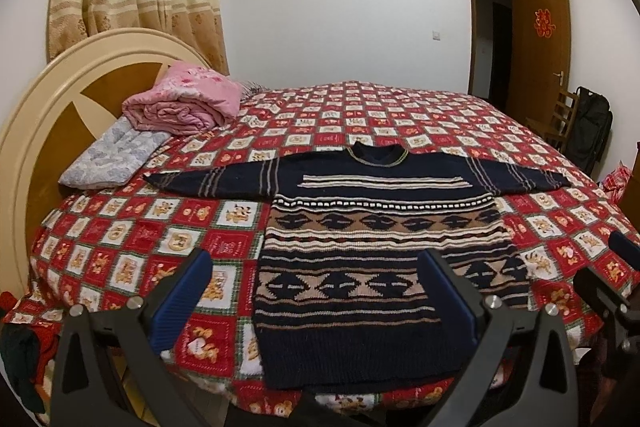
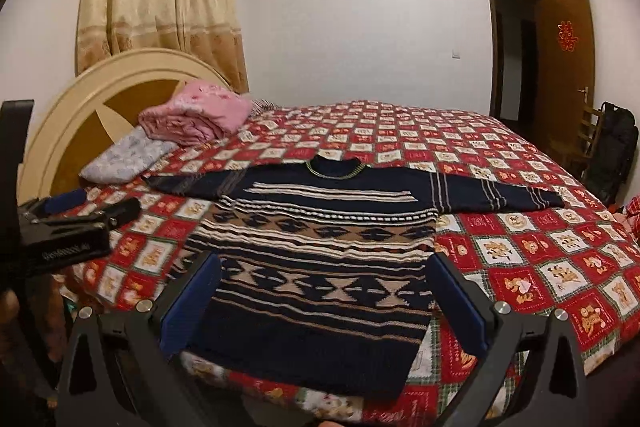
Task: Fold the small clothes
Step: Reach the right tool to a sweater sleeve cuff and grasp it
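A dark navy knitted sweater [image 1: 368, 239] with tan and white patterned bands lies flat on the bed, front up, both sleeves spread out sideways, collar toward the far side. It also shows in the right wrist view [image 2: 320, 251]. My left gripper [image 1: 316, 263] is open and empty, held above the sweater's lower left part near the bed's front edge. My right gripper [image 2: 324, 267] is open and empty, above the sweater's hem. The right gripper shows at the right edge of the left wrist view [image 1: 616, 275], and the left gripper at the left of the right wrist view [image 2: 68, 219].
The bed has a red checked cover [image 1: 160, 239] with bear prints. A folded pink quilt [image 1: 180, 103] and a grey pillow [image 1: 112, 155] lie by the cream headboard [image 1: 48, 99] at the far left. A chair and black bag [image 1: 588, 131] stand by the open door at the right.
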Demonstrator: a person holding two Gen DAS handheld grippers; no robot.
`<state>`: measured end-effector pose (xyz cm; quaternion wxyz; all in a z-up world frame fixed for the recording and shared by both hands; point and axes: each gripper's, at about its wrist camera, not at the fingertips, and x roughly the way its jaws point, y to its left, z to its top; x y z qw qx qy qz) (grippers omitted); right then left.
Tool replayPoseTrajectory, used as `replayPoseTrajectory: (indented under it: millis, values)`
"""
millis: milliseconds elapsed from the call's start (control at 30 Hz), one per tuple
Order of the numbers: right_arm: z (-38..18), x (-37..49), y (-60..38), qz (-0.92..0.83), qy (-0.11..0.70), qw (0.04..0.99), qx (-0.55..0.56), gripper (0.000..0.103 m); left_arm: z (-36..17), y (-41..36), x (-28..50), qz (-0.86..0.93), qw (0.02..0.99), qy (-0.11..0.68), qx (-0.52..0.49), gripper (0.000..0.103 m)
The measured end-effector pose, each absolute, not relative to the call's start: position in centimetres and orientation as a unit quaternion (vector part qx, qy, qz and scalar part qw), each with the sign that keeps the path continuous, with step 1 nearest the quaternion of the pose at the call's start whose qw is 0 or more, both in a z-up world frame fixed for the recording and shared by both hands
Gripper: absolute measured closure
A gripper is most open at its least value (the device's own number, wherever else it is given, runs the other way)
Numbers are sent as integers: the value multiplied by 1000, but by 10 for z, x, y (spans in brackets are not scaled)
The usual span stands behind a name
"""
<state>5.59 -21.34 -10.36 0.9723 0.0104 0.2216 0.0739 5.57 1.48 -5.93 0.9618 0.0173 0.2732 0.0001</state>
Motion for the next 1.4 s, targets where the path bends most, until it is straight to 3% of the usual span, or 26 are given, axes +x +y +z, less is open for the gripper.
replayPoseTrajectory:
  millis: [200,233,267,333,700,800,1400]
  values:
    - [-131,116,-251,42,264,963,24,4,-88,13,104,4,953,302,32,0]
    - [-134,126,-259,38,272,961,29,10,-92,13,112,5,951,307,34,0]
    - [-139,143,-275,27,287,957,37,23,-95,12,119,7,950,311,38,0]
    - [-145,170,-305,-1,309,950,46,30,-101,11,138,10,948,314,44,0]
    - [-148,265,-472,-136,328,927,119,31,-118,1,228,19,943,327,66,0]
    - [-153,287,-504,-161,336,919,130,39,-125,-1,253,22,941,332,70,0]
    - [-212,394,-660,-255,365,866,225,42,-173,-1,357,61,922,375,78,0]
